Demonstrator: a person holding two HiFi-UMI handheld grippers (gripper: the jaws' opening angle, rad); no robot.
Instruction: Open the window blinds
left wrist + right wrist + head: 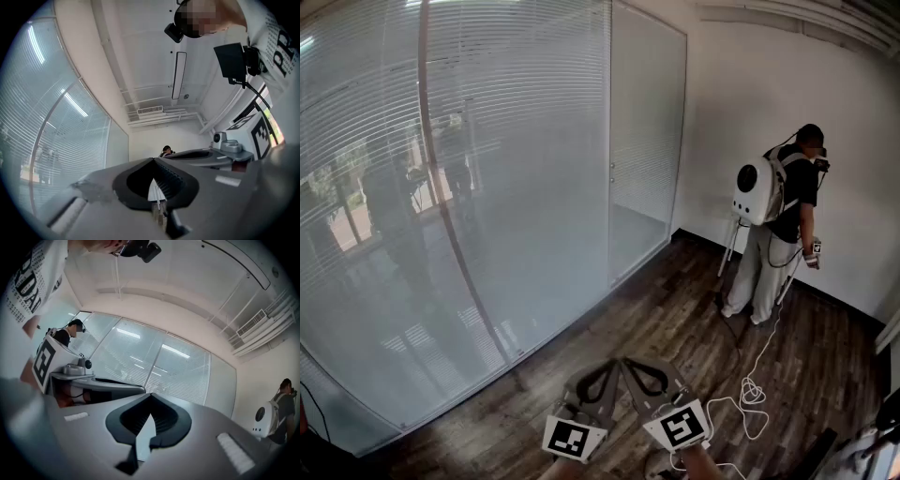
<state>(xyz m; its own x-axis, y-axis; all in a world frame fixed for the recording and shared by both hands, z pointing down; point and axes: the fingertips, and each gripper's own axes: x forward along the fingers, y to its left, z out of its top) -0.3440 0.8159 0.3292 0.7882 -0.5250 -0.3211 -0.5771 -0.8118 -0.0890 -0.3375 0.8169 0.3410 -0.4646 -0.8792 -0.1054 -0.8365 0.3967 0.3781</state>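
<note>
the window blinds (487, 178) are spread across the glazed wall from 9 o'clock to 12 o'clock in the head view. their slats are lowered and largely shut, with only faint outdoor shapes seen through at 9 o'clock. a narrower panel (645, 141) is set beside them at 1 o'clock. the wooden floor (675, 319) lies between the wall and a second person (773, 225) standing at 3 o'clock, well apart from the blinds. the left gripper (153, 160) and the right gripper (150, 395) are held low at 6 o'clock, side by side, each clenched on nothing and tipped slightly upward toward the glass. the approach is judged to be the step in hand. the control should be located first, one gripper should be released before it is reached, and the white cable (752, 394) at 5 o'clock should be kept clear of. a thin brown line (441, 178) running down the glazing may be a tilt wand or a frame bar; which one cannot be told. no cord or chain is made out, the top rail is cut off, and whether the slats sit behind the glass is unclear
</note>
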